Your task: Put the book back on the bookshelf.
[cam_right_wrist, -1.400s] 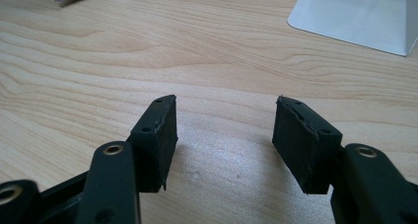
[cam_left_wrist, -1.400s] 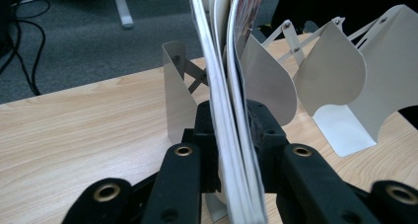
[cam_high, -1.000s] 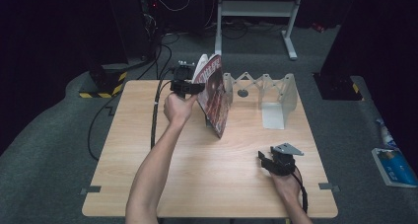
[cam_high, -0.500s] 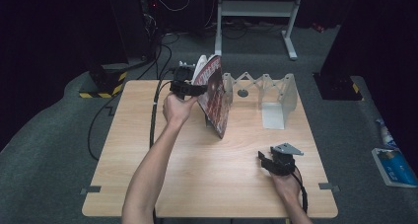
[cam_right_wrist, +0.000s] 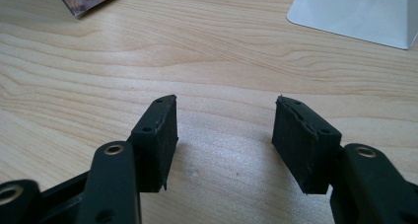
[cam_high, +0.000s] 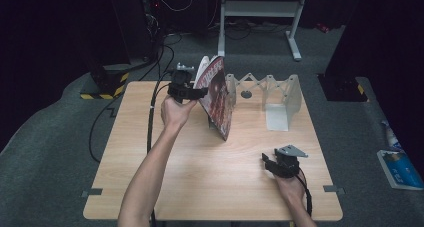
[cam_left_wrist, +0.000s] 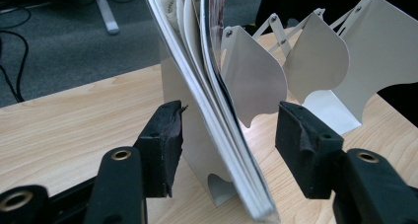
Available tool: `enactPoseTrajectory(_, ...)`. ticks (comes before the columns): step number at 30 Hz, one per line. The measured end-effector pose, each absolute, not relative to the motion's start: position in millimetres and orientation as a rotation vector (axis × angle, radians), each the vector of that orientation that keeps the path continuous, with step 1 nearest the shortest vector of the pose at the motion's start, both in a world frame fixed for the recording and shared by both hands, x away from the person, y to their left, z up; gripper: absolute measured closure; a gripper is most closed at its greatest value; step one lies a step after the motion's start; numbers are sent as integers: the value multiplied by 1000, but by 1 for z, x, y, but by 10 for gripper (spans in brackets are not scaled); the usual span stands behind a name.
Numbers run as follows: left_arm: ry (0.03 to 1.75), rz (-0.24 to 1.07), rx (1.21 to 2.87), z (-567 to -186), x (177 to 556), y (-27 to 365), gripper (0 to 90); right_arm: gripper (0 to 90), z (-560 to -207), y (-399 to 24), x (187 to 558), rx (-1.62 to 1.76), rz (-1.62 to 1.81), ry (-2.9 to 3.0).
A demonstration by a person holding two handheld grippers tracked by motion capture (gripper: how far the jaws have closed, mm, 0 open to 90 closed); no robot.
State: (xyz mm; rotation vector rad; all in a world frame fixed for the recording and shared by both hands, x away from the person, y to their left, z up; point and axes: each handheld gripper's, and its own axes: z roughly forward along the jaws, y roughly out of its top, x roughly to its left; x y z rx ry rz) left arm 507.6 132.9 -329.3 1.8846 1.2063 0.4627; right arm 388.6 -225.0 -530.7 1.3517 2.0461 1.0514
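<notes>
One floppy magazine leans in the white rack upper centre—left gripper jaws just opened, straddling its stiffer spine without pressing; right gripper jaws gape empty over the counter.

From the high view we look forward and down over the whole surface from some way off. The left gripper view sits low and close, facing the magazines leaning in the white rack, which we also see from above. The right gripper view hugs the bare wood, catching the rack's foot.
</notes>
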Motion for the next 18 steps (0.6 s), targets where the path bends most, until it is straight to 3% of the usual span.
enactPoseTrajectory(18,1172,490,1844,-324,491,152,435,425,-531,-224,389,1353,1041,2053)
